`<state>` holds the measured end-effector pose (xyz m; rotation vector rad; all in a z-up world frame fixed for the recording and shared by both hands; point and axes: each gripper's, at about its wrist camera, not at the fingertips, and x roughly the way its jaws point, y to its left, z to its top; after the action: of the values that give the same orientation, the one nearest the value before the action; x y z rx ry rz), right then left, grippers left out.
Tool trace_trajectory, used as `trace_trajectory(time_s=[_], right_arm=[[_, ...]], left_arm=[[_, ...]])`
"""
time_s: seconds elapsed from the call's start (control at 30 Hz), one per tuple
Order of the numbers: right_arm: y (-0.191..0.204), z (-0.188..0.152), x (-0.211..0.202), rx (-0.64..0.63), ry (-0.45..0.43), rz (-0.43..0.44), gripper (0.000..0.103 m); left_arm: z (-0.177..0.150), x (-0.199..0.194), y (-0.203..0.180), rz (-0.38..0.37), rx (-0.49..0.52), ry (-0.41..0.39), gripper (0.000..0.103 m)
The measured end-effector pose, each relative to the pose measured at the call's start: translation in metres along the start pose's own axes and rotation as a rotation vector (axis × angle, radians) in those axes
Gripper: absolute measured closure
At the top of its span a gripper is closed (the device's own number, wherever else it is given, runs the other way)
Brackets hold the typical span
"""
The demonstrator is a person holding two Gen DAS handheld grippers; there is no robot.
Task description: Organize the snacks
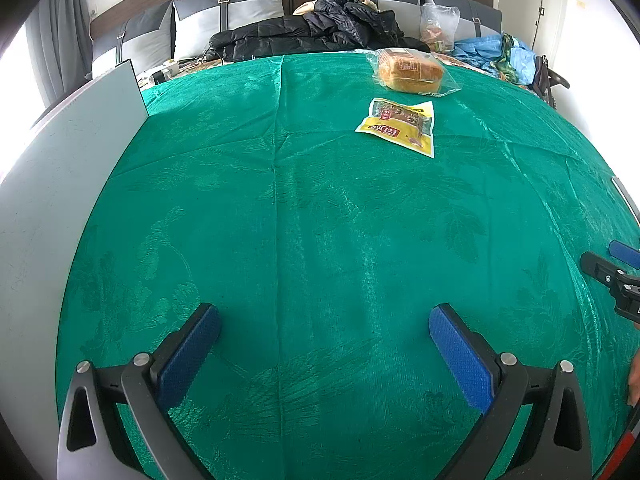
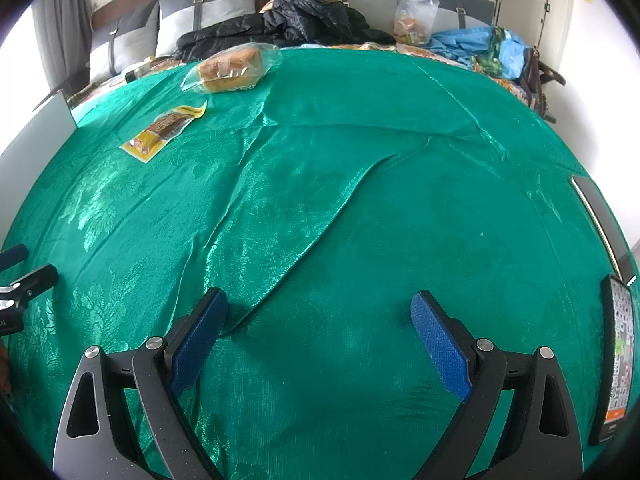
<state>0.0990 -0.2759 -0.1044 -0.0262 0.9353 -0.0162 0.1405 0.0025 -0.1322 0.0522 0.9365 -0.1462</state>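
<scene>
A loaf of bread in a clear bag (image 1: pixel 412 72) lies near the far edge of the green tablecloth (image 1: pixel 304 216). A flat yellow snack packet (image 1: pixel 398 125) lies just in front of it. Both show at the far left in the right wrist view, the bread (image 2: pixel 234 67) behind the packet (image 2: pixel 164 130). My left gripper (image 1: pixel 324 320) is open and empty, low over the near cloth, far from both snacks. My right gripper (image 2: pixel 318 308) is open and empty over a fold in the cloth (image 2: pixel 304 248). Each gripper shows at the other view's edge.
A grey board (image 1: pixel 68 184) stands along the table's left side. A phone (image 2: pixel 618 360) and a dark flat device (image 2: pixel 600 216) lie at the right edge. Behind the table is a bed with black jackets (image 1: pixel 316 28), a clear bag (image 1: pixel 438 26) and blue cloth (image 1: pixel 496 54).
</scene>
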Motion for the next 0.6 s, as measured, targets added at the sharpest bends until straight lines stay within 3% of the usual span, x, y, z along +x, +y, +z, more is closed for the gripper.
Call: trace_trajectory(time_s=[0.17, 0.27, 0.37, 0.47, 0.6], right_arm=[[0.0, 0.0, 0.0, 0.001, 0.0, 0.001, 0.008], [0.0, 0.0, 0.0, 0.0, 0.0, 0.0, 0.008], [0.0, 0.0, 0.0, 0.001, 0.0, 0.001, 0.008], [0.0, 0.0, 0.0, 0.002, 0.0, 0.003, 0.008], [0.0, 0.0, 0.0, 0.003, 0.0, 0.003, 0.008]], left_arm=[[0.0, 0.0, 0.0, -0.005, 0.004, 0.0, 0.0], [0.012, 0.006, -0.006, -0.085, 0.09, 0.055, 0.0], [0.049, 0.013, -0.019, -0.173, 0.151, 0.079, 0.001], [0.101, 0.026, -0.04, -0.166, 0.219, 0.063, 0.001], [0.157, 0.071, -0.05, -0.183, 0.192, 0.121, 0.002]])
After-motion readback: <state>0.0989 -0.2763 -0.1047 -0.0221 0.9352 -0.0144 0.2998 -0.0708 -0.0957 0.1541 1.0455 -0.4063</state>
